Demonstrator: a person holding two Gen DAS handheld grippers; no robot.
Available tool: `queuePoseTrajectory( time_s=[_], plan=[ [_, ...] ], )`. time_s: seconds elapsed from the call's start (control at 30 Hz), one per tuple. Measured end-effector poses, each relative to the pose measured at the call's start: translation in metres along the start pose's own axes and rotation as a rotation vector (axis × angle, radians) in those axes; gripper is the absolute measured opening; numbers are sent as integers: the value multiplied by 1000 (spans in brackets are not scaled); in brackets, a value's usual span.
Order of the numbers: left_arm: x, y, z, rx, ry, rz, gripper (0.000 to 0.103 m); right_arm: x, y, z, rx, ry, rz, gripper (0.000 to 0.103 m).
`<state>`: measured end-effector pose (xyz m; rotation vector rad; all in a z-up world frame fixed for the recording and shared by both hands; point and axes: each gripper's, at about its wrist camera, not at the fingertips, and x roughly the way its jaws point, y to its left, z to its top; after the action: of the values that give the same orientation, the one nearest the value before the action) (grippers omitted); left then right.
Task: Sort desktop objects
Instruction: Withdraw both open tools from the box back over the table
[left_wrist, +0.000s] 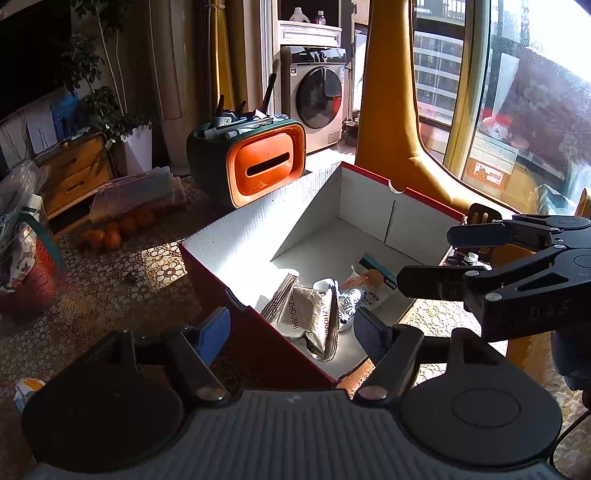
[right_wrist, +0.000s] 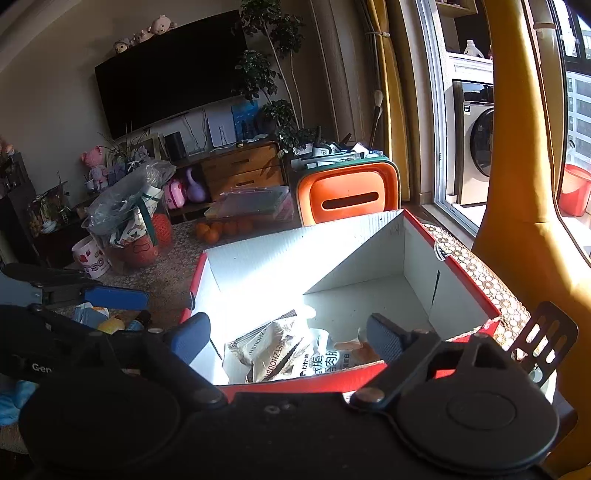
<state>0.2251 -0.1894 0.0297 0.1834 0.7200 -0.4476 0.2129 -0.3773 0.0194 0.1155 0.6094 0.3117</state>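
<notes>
A red cardboard box (left_wrist: 258, 343) with a white inside (right_wrist: 332, 236) stands open on the patterned tablecloth. In it lie silver snack packets (left_wrist: 306, 314) (right_wrist: 266, 350) and a white packet with an orange picture (left_wrist: 365, 291) (right_wrist: 332, 362). My left gripper (left_wrist: 291, 334) hangs over the box's near corner, open, with nothing pressed between its blue pads. My right gripper (right_wrist: 288, 339) is over the box's near wall, jaws wide and empty. In the left wrist view it reaches in from the right (left_wrist: 432, 258). One blue left fingertip (right_wrist: 114, 297) shows at the left of the right wrist view.
An orange and green organizer (left_wrist: 266, 166) full of pens stands behind the box. Oranges (left_wrist: 110, 236) and clear plastic cases (left_wrist: 136, 195) lie to the left, with a bag (left_wrist: 26, 240) beyond. Small items (right_wrist: 110, 325) sit left of the box. A yellow curtain (left_wrist: 388, 110) hangs at the right.
</notes>
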Motion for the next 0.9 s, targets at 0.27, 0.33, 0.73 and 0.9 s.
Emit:
queuePoseTrajectory(
  time_s=[0.27,0.33,0.73,0.9],
  plan=[
    [-27,13,-22,-41,-27,14,83,-16,28,-11,-33,-19,14,96],
    [-34,18,-29,-57,-30,18,84,-20,35,-13,-42,-25,15,97],
    [-84,49,-73,-121,-75,86,102,-35,83,-27,-87,-41,39,98],
    [-107,63,-92,-155,-94,127,102,-35,105,-34,-111,-35,56,98]
  ],
)
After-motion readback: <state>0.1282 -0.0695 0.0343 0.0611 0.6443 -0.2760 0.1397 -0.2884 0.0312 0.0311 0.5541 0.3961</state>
